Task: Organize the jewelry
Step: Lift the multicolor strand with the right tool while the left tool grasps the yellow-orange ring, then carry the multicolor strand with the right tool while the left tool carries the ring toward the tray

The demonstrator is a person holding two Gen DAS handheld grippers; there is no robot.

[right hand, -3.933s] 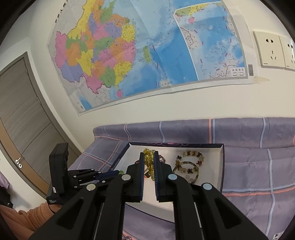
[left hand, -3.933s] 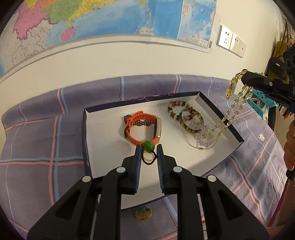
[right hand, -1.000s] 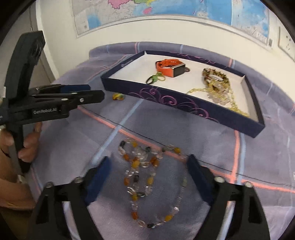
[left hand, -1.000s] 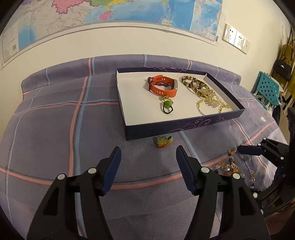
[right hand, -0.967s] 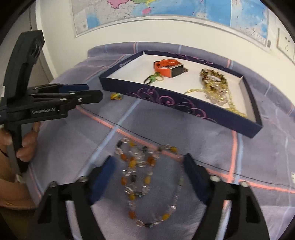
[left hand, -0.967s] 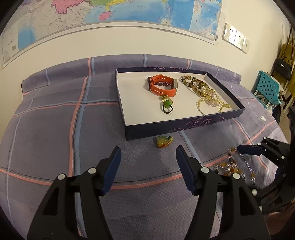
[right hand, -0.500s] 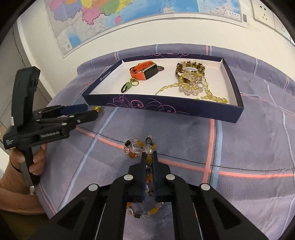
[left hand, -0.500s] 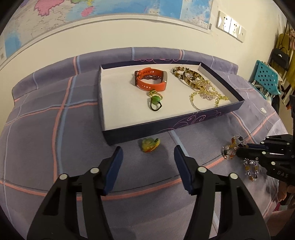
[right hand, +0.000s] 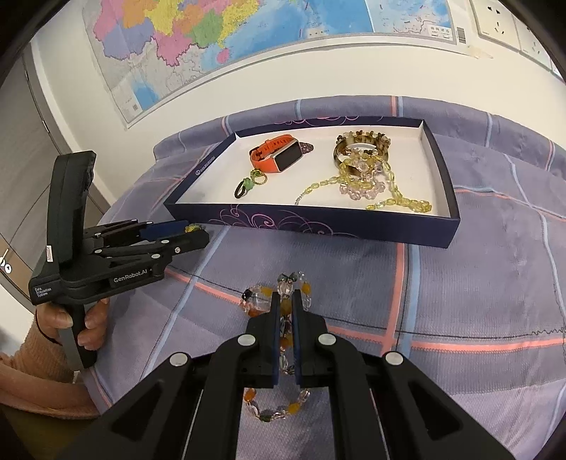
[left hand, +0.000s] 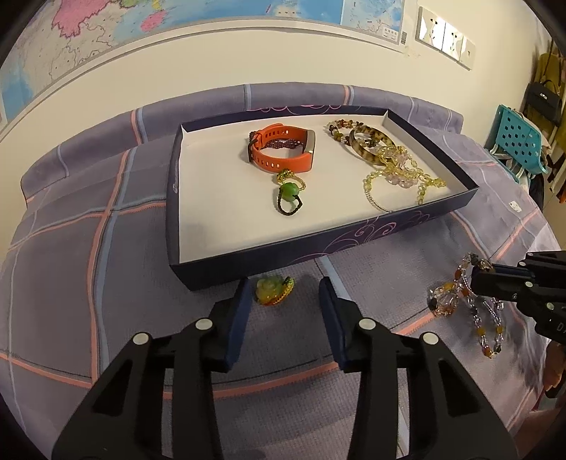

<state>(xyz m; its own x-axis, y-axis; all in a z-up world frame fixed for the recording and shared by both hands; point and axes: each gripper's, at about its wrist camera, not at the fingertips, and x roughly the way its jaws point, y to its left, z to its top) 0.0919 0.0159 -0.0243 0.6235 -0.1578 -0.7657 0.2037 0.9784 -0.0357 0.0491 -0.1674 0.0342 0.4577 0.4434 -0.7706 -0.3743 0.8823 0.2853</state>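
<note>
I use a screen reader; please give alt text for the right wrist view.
The right tongs are shut on a beaded necklace lying on a purple plaid cloth. Beyond it, a navy tray holds an orange watch and bracelets.

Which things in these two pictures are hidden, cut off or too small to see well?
- Beaded necklace, right wrist view: its middle is hidden between the shut right gripper fingers.
- Same necklace, left wrist view: partly covered by the right gripper.
- Yellow-green charm, right wrist view: mostly hidden behind the closing left gripper, and too small.
- Purple bracelet, left wrist view: partly hidden inside the orange watch.
- Map, both views: cut off by the top edge.
</note>
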